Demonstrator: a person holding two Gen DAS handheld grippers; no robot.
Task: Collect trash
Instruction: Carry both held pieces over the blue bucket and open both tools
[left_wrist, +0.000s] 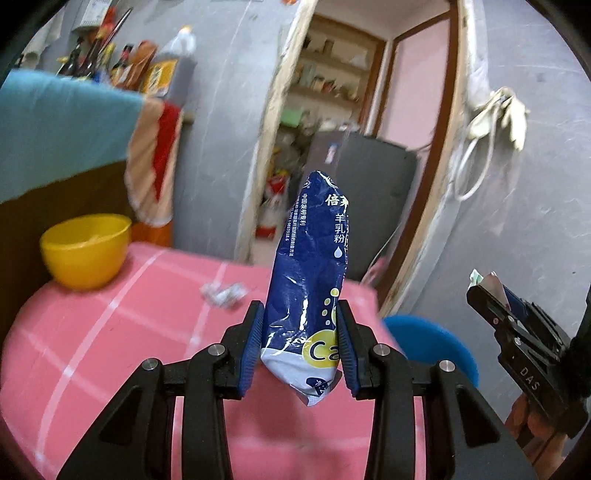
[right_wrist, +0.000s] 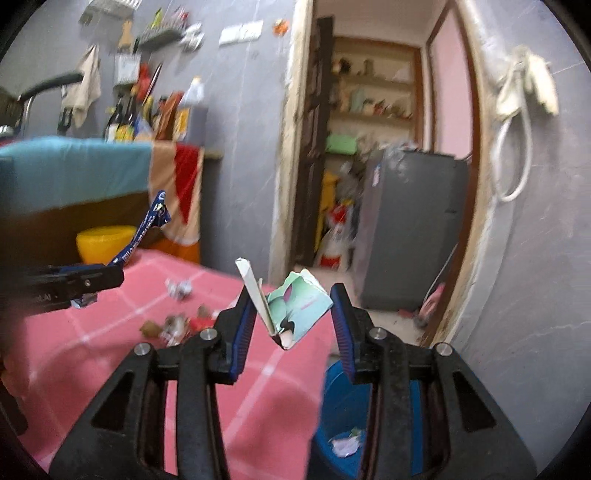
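Note:
In the left wrist view my left gripper (left_wrist: 301, 321) is shut on a crumpled blue powder sachet (left_wrist: 310, 258), which stands upright between the blue pads above the pink tablecloth (left_wrist: 110, 350). In the right wrist view my right gripper (right_wrist: 291, 299) is shut on a folded teal and white carton piece (right_wrist: 301, 304), held over the table's right edge. A blue bin (right_wrist: 343, 413) with a few scraps inside sits below that edge. The left gripper (right_wrist: 110, 277) with the sachet (right_wrist: 147, 229) shows at the left. The right gripper (left_wrist: 478, 291) shows at the far right of the left wrist view.
A yellow bowl (left_wrist: 86, 251) stands at the table's far left. Crumpled foil (right_wrist: 179, 288) and brown and red scraps (right_wrist: 177, 326) lie on the cloth. Behind the table are a grey wall, an open doorway and a dark fridge (right_wrist: 406, 229). The blue bin (left_wrist: 432, 343) is right of the table.

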